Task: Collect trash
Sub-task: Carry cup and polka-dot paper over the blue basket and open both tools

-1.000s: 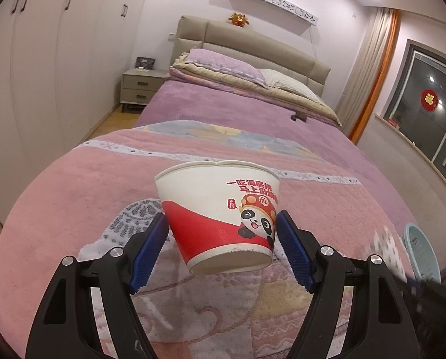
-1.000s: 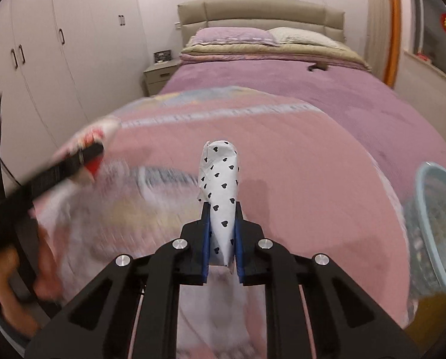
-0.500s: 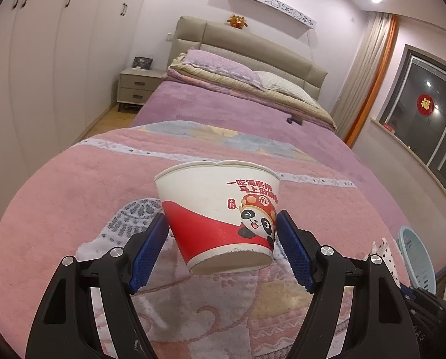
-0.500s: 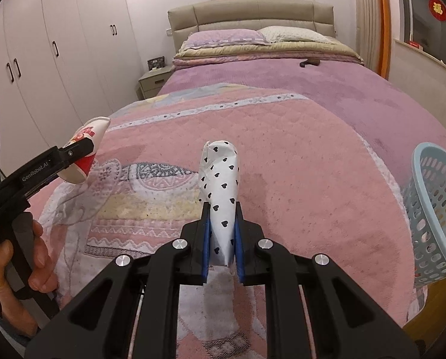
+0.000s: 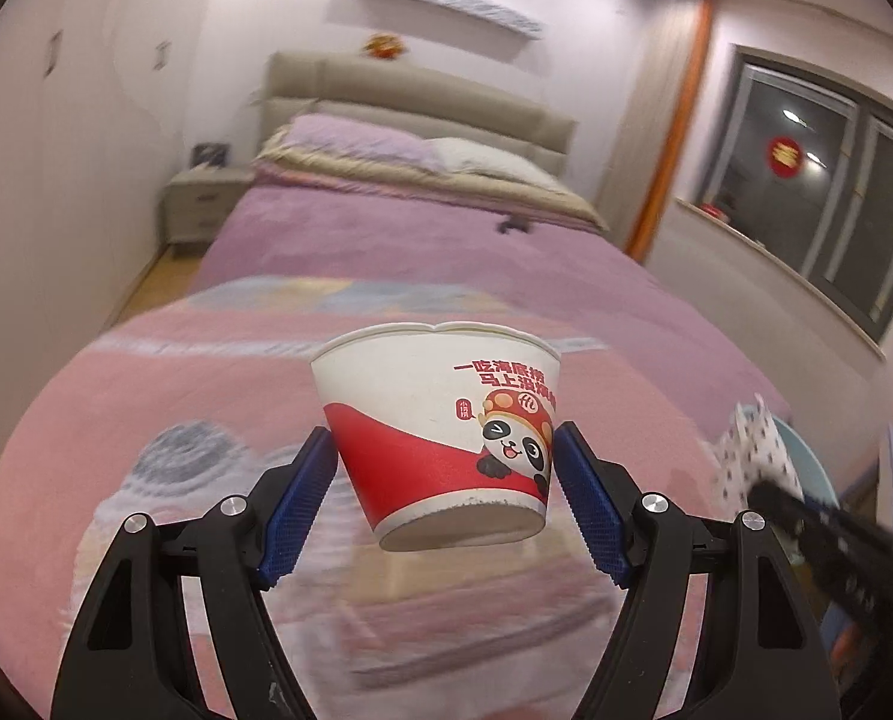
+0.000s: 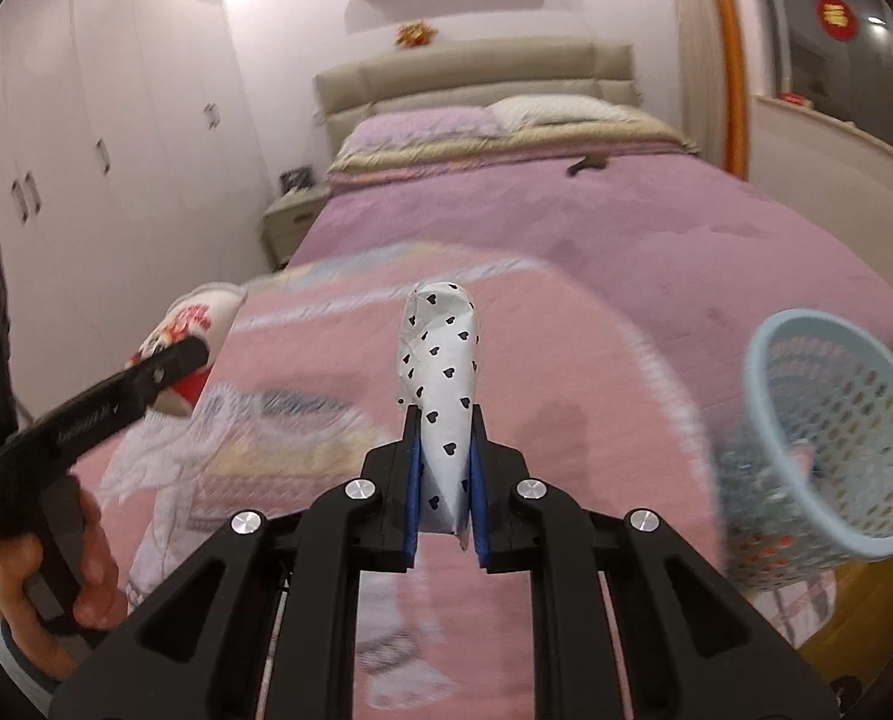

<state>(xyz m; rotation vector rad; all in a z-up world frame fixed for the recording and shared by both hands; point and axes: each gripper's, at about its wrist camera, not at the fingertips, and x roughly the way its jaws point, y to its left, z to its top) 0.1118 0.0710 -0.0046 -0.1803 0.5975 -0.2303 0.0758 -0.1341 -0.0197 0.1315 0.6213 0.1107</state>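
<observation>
My left gripper (image 5: 443, 474) is shut on a red and white paper bowl with a panda print (image 5: 440, 426) and holds it upright in the air above the pink bedspread (image 5: 116, 408). My right gripper (image 6: 443, 468) is shut on a white paper wrapper with black hearts (image 6: 440, 372), also held above the bed. The light blue mesh basket (image 6: 830, 438) stands at the right of the right wrist view, close to that gripper. The left gripper with the bowl (image 6: 188, 336) shows at the left of the right wrist view. The wrapper (image 5: 752, 456) shows at the right of the left wrist view.
The bed runs back to a beige headboard (image 5: 416, 96) with pillows. A small dark object (image 6: 587, 165) lies far up the purple cover. White wardrobes (image 6: 86, 138) and a bedside table (image 5: 197, 204) stand at the left. A window (image 5: 830, 180) is at the right.
Both grippers have risen and swung right while keeping their loads. The basket has come nearer and larger in the right wrist view. The views are blurred with motion.
</observation>
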